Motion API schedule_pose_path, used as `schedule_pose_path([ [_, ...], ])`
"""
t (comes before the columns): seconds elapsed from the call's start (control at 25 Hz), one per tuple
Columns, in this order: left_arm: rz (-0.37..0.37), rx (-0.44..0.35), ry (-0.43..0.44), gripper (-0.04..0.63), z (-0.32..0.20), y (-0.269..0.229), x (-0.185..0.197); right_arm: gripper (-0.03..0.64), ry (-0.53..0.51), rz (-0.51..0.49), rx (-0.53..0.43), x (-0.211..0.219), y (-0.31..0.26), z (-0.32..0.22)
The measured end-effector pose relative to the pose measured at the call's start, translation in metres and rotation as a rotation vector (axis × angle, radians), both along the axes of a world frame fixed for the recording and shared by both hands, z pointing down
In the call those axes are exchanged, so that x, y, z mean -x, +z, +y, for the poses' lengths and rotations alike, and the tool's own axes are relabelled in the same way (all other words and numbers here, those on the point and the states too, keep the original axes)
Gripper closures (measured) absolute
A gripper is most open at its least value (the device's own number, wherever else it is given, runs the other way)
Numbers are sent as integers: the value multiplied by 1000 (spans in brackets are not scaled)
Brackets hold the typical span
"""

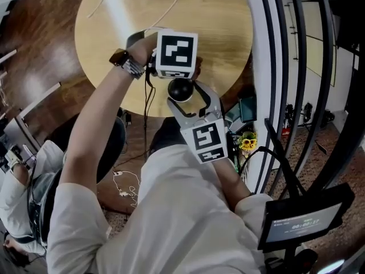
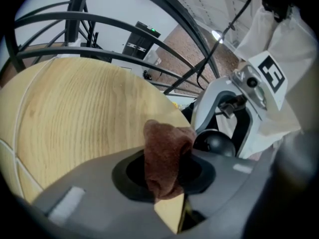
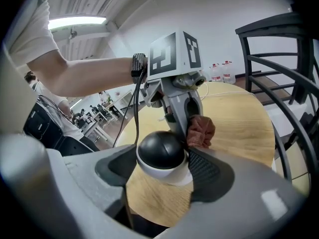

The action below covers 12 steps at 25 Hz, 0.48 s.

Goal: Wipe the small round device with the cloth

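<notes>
Jaws tilted downward, left gripper (image 2: 167,177) holds cloth (image 2: 164,151) beside right gripper's (image 3: 165,174) device (image 3: 160,151).

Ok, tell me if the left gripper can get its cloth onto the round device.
Probably yes. The left gripper holds the cloth close beside the small round device, which the right gripper grips by its sides, leaving its dark top bare. Nothing stands between them.

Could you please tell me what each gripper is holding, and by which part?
The left gripper pinches the brown cloth by one bunched end, the rest sticking out beyond. The right gripper clamps the small round device across its sides.
</notes>
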State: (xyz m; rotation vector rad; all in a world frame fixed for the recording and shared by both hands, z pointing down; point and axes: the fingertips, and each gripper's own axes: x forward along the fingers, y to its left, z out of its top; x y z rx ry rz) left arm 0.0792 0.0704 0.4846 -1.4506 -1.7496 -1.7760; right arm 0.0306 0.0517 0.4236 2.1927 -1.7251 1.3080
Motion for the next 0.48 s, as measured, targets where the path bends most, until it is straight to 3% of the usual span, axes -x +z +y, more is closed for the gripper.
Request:
schedule_pose_path([
  [0.16,-9,-96,58,495,-13,7,13,293,-8,1,2,3,1,-1],
  [0.28,54,-99,60,494,-6,13,13,293,-25,18,4,7,1,-2],
  [0.36,99,-119,12,492,-5,17,9,293,-50,55,5,9,0,-3],
  [0.48,110,-142,-139,491,-10,23,10,293,-92,99,16,15,1,-7],
])
